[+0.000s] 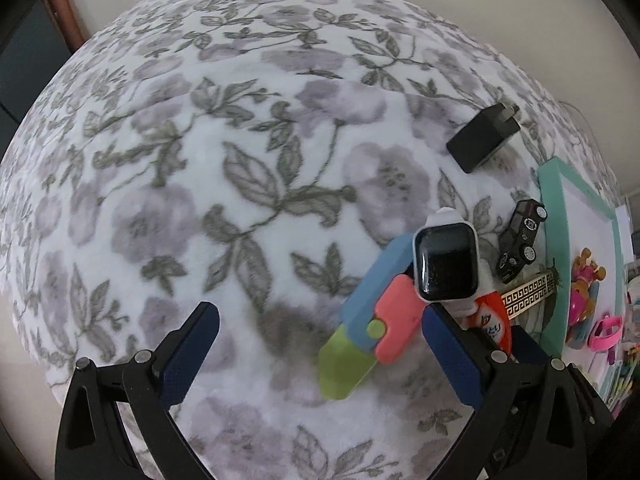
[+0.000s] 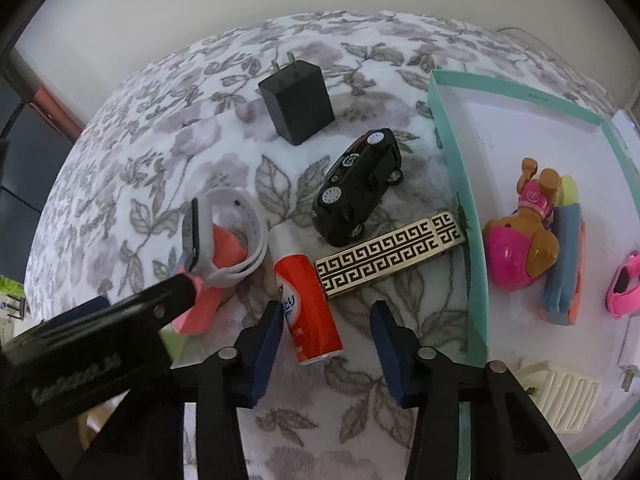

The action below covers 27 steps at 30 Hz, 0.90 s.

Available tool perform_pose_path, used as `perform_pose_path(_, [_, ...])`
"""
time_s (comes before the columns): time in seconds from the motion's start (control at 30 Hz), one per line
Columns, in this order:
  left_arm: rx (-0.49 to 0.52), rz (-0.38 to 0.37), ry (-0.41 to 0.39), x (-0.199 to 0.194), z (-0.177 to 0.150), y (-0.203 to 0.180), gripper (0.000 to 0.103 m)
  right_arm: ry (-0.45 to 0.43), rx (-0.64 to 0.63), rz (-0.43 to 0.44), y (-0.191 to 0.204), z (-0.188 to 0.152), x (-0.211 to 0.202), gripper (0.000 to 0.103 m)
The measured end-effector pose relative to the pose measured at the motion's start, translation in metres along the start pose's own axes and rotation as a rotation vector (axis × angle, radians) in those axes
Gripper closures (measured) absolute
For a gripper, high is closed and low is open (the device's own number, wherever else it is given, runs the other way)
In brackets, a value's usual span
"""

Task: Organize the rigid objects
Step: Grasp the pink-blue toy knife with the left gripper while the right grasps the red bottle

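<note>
On the flowered blanket (image 1: pixel 248 184) lies a blue, pink and green toy knife (image 1: pixel 372 320), with a white smartwatch (image 1: pixel 444 264) resting over its far end. My left gripper (image 1: pixel 320 360) stands open and wide around the knife; its right pad is near the pink part and its left pad is far off. In the right wrist view a red glue stick (image 2: pixel 310 308) lies with its near end between the fingers of my right gripper (image 2: pixel 328 344). The left pad is next to the tube and a gap remains on the right, so the gripper is open.
A black charger (image 2: pixel 296 108), a black toy car (image 2: pixel 360 188) and a black-and-gold patterned bar (image 2: pixel 392 252) lie beyond the glue stick. At right, a teal box (image 2: pixel 460 184) holds a pink dog toy (image 2: pixel 520 240), a pink band (image 2: pixel 624 284) and other items. The left gripper's black arm (image 2: pixel 100 340) crosses the lower left.
</note>
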<state>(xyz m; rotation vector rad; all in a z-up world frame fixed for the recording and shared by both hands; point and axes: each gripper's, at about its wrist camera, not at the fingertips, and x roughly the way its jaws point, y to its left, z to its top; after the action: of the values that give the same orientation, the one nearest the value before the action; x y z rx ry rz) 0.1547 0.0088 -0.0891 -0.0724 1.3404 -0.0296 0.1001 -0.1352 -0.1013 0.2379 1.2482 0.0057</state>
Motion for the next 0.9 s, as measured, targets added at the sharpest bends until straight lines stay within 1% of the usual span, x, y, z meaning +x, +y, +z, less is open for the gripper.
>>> perform_pose_path(0.07, [0.015,0.01,0.004,0.005,0.003,-0.005,0.002,0.01,-0.007,0.01,-0.003,-0.002,-0.002,0.064])
perform_pose_path(0.13, [0.008,-0.005,0.005,0.011,0.008,-0.006,0.002,0.019,-0.012,0.015,-0.005,-0.004,-0.003,0.069])
perform_pose_path(0.2, [0.007,-0.022,0.007,0.013,0.01,-0.005,0.003,0.024,-0.018,0.015,-0.008,-0.007,-0.005,0.069])
perform_pose_path(0.27, [0.026,-0.039,0.005,0.014,0.008,-0.009,0.011,0.029,-0.022,0.016,-0.01,-0.009,-0.006,0.069])
perform_pose_path(0.3, [0.035,-0.047,0.002,0.014,0.007,-0.011,0.021,0.031,-0.021,0.018,-0.011,-0.01,-0.006,0.069])
perform_pose_path(0.33, [0.048,-0.06,0.0,0.013,0.008,-0.013,0.027,0.034,-0.02,0.018,-0.011,-0.009,-0.006,0.069])
perform_pose_path(0.37, [0.059,-0.064,0.0,0.013,0.008,-0.015,0.03,0.037,-0.019,0.018,-0.012,-0.01,-0.007,0.069])
perform_pose_path(0.43, [0.088,-0.065,0.0,0.013,0.007,-0.02,0.038,0.043,-0.02,0.015,-0.015,-0.012,-0.009,0.069])
perform_pose_path(0.5, [0.107,-0.073,0.005,0.014,0.007,-0.025,0.049,0.049,-0.024,0.011,-0.016,-0.014,-0.01,0.069])
perform_pose_path(0.7, [0.1,-0.051,0.017,0.018,0.008,-0.033,0.053,0.068,-0.022,0.007,-0.025,-0.023,-0.017,0.07])
perform_pose_path(0.8, [0.11,-0.03,0.023,0.015,-0.005,-0.023,0.055,0.076,-0.024,-0.001,-0.027,-0.028,-0.02,0.071])
perform_pose_path(0.9, [0.113,-0.01,0.034,0.011,-0.01,-0.021,0.056,0.086,-0.029,-0.011,-0.028,-0.035,-0.023,0.072])
